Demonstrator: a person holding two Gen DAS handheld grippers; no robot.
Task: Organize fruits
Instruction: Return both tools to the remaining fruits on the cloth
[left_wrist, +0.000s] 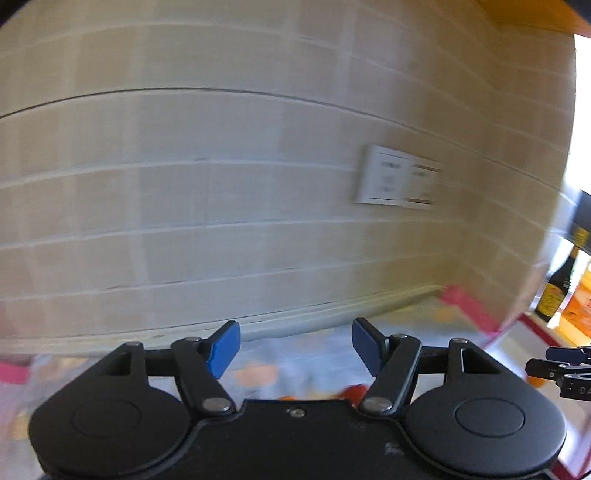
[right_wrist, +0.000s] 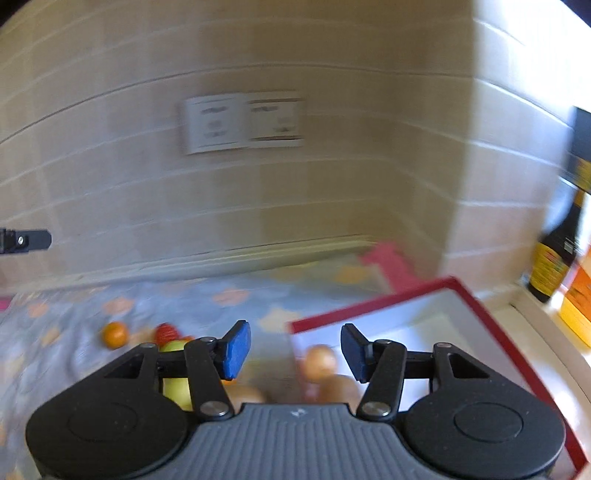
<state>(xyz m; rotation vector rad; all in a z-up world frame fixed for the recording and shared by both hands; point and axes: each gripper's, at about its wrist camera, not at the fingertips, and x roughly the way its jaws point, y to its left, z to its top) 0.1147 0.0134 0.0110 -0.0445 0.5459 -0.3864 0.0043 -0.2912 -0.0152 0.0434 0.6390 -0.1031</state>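
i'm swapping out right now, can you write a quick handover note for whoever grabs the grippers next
Left gripper: jaws open, nothing between them, aimed mostly at the tiled wall.
Right gripper: jaws open and empty, raised over the near corner of the red-rimmed box.
In the box: at least two tan round fruits.
Left out on the flowered cloth: an orange, a red fruit, a yellow-green fruit partly hidden behind the right gripper, and another tan one close to the box.
Done: some fruit boxed. Left: the loose pieces on the cloth. The pictures are blurred, so count again.
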